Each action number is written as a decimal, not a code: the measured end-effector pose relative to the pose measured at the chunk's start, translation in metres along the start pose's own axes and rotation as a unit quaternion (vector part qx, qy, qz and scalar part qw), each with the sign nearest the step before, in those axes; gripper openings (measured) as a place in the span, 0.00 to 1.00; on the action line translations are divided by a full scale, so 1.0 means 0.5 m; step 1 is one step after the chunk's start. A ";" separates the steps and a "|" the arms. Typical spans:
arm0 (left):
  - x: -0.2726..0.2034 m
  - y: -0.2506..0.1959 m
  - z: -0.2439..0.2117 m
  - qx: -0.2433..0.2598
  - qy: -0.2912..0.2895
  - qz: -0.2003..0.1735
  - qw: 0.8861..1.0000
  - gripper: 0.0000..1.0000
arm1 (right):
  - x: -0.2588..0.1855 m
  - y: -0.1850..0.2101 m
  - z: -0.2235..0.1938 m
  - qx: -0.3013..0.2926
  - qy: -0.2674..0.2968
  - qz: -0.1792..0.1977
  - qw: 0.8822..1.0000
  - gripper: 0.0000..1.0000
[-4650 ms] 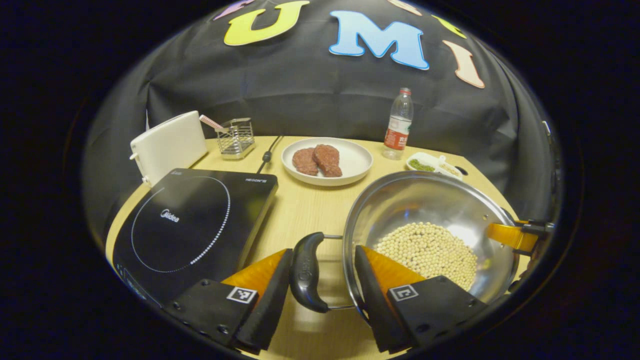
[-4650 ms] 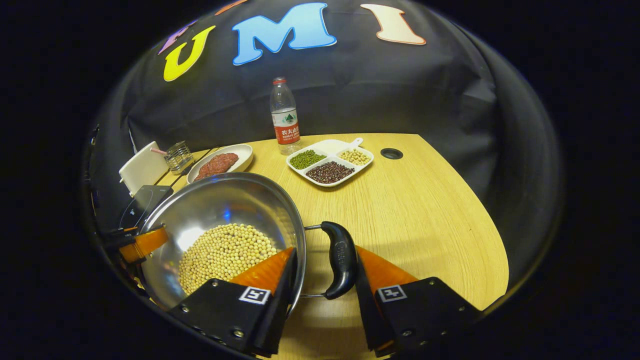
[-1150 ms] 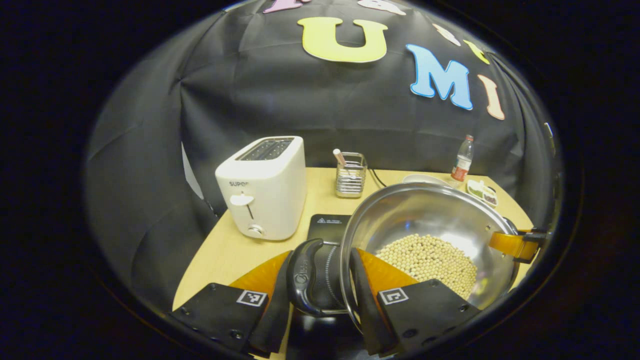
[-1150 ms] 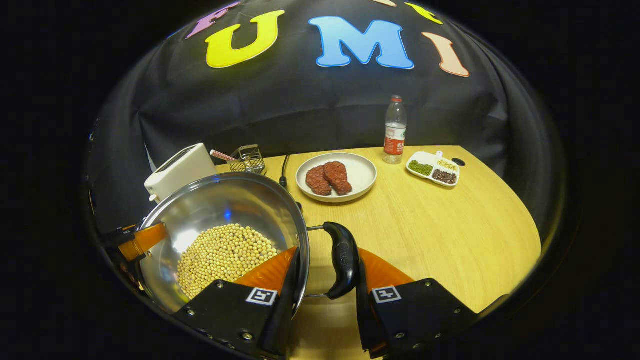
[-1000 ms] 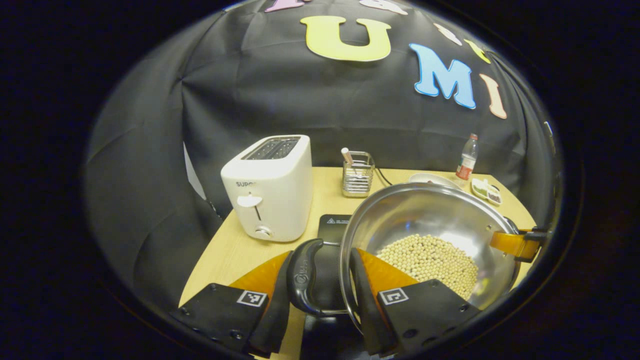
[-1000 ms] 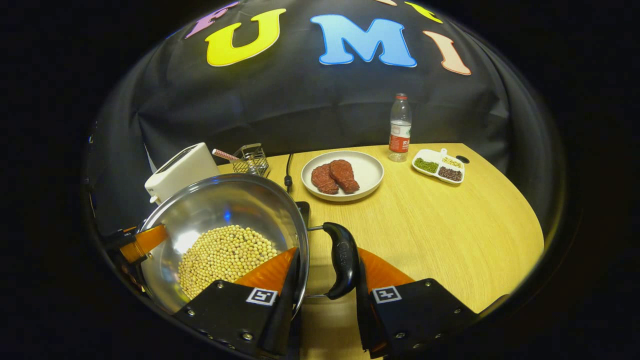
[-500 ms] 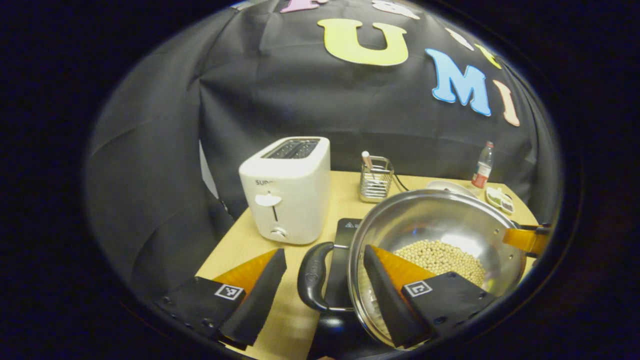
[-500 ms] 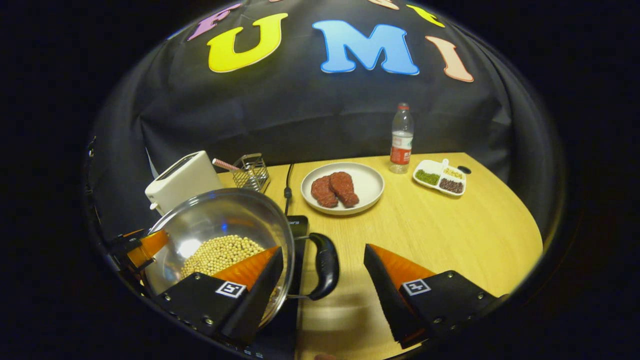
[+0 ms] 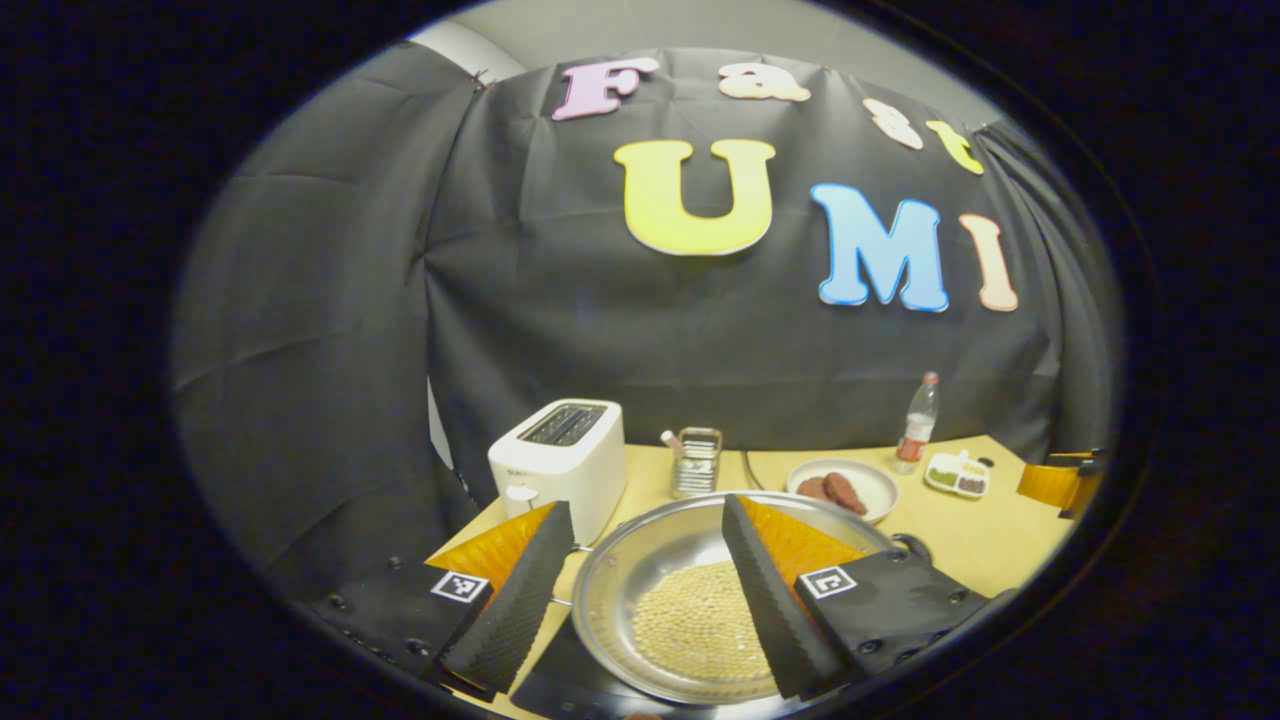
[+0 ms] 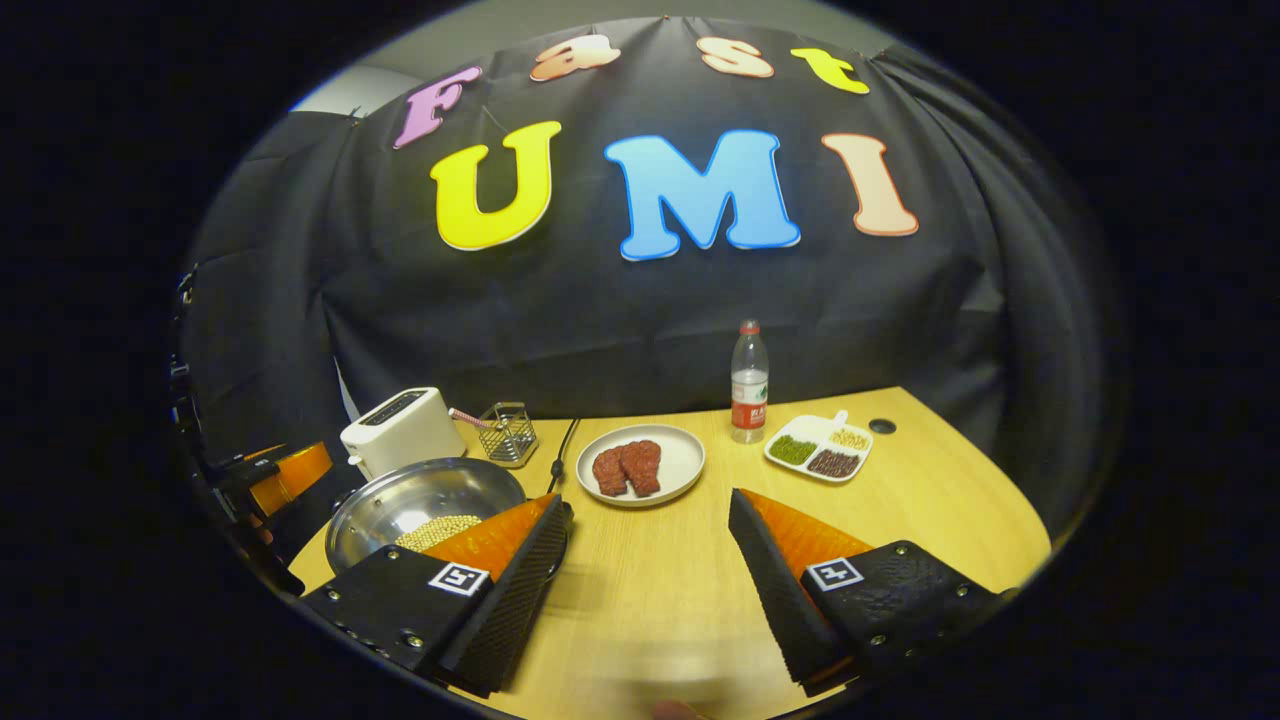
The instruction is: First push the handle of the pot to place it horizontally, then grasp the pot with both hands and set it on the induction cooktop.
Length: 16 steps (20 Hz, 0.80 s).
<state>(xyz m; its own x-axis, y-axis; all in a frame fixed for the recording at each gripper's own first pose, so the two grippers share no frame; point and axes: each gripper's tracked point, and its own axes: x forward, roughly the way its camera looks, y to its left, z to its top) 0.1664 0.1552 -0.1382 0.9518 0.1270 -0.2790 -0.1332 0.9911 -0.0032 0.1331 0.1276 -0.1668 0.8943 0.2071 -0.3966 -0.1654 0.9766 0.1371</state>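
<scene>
The steel pot (image 9: pixel 636 560) holds soybeans (image 9: pixel 695 630) and rests on the black induction cooktop (image 9: pixel 556 682), low in the left gripper view. My left gripper (image 9: pixel 645 505) is open, raised above and behind the pot, holding nothing. In the right gripper view the pot (image 10: pixel 420 505) sits at the lower left, partly hidden behind one finger. My right gripper (image 10: pixel 650 503) is open over bare table, clear of the pot. The left gripper (image 10: pixel 282 468) shows at the far left edge, and the right gripper (image 9: pixel 1058 482) at the far right edge.
A white toaster (image 10: pixel 398 430) and a wire utensil rack (image 10: pixel 505 432) stand behind the pot. A plate of meat (image 10: pixel 640 465), a water bottle (image 10: pixel 748 385) and a divided dish of beans (image 10: pixel 818 448) stand further right on the wooden table (image 10: pixel 900 520).
Both grippers were shut on the pot's handles, carrying it to the cooktop. Both have since opened, let go and drawn back and up; the pot stays on the cooktop.
</scene>
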 end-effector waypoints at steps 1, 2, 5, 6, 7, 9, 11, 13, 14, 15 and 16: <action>-0.023 -0.041 0.015 -0.007 -0.009 -0.006 1.000 0.97 | -0.026 -0.030 0.017 -0.012 -0.012 0.001 1.000 1.00; -0.046 -0.083 0.029 -0.010 -0.016 -0.012 1.000 1.00 | -0.051 -0.057 0.034 -0.024 -0.026 0.001 0.999 1.00; -0.111 -0.176 0.059 0.001 -0.040 -0.018 0.999 0.99 | -0.122 -0.139 0.062 -0.048 -0.053 -0.005 0.997 0.99; -0.137 -0.212 0.067 0.005 -0.045 -0.025 0.999 0.94 | -0.145 -0.160 0.066 -0.051 -0.057 -0.004 0.997 0.99; -0.163 -0.251 0.079 0.006 -0.053 -0.032 0.998 0.94 | -0.169 -0.182 0.070 -0.051 -0.063 -0.004 0.997 1.00; -0.217 -0.315 0.104 0.006 -0.066 -0.041 0.997 0.97 | -0.217 -0.226 0.083 -0.047 -0.075 -0.005 0.996 1.00; -0.272 -0.356 0.136 0.003 -0.088 -0.040 0.995 0.97 | -0.267 -0.259 0.099 -0.048 -0.090 -0.002 0.995 0.99; -0.330 -0.386 0.157 0.002 -0.106 -0.040 0.994 0.97 | -0.315 -0.290 0.115 -0.055 -0.104 -0.010 0.993 0.99; -0.358 -0.396 0.160 0.002 -0.108 -0.043 0.993 0.99 | -0.339 -0.298 0.122 -0.055 -0.111 -0.013 0.992 0.99; -0.383 -0.400 0.162 0.004 -0.112 -0.047 0.993 1.00 | -0.365 -0.300 0.133 -0.052 -0.122 -0.015 0.991 0.99; -0.407 -0.403 0.168 0.007 -0.116 -0.051 0.992 1.00 | -0.387 -0.299 0.143 -0.049 -0.132 -0.016 0.990 0.99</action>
<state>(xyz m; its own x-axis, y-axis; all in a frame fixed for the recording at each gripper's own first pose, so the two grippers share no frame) 0.0226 -0.0667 -0.0002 0.9983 0.0297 -0.0497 -0.0301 0.9995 -0.0062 0.0145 -0.0626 -0.0459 0.9752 0.1661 -0.1460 -0.1628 0.9860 0.0348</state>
